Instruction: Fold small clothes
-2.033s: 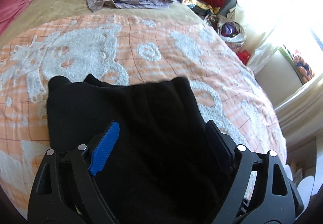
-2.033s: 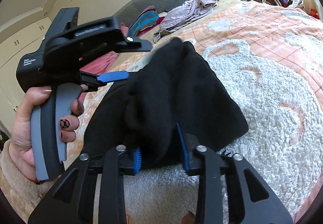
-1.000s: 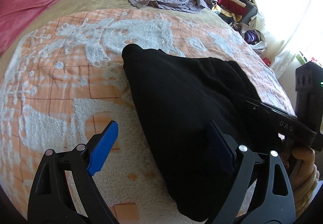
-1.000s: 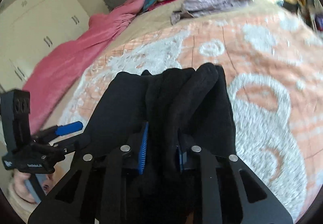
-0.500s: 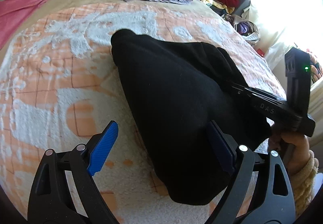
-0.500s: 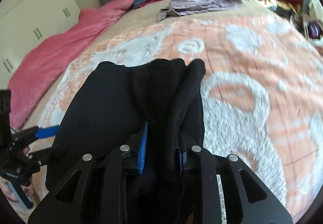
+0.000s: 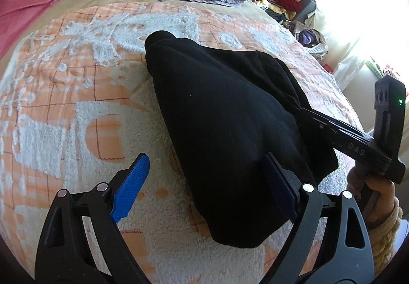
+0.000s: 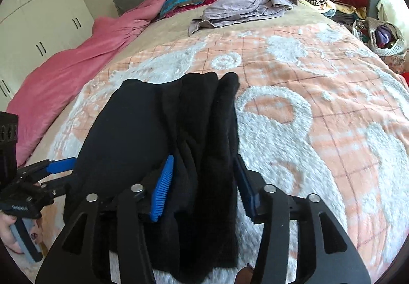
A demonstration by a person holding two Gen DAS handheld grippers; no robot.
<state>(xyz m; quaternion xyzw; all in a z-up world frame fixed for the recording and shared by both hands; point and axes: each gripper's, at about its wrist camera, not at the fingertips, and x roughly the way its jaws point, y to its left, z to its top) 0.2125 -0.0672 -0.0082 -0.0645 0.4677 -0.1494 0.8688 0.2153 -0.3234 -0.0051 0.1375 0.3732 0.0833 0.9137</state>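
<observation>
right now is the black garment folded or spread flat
Folded: the black garment lies doubled on the bedspread, several stacked edges showing at its far end.

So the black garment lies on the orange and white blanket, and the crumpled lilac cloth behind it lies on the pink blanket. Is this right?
Not quite. The black garment does lie on the orange and white blanket, but the crumpled lilac cloth lies on the beige sheet, not the pink blanket, which is bunched apart along the bed's side. The right wrist view shows it.
</observation>
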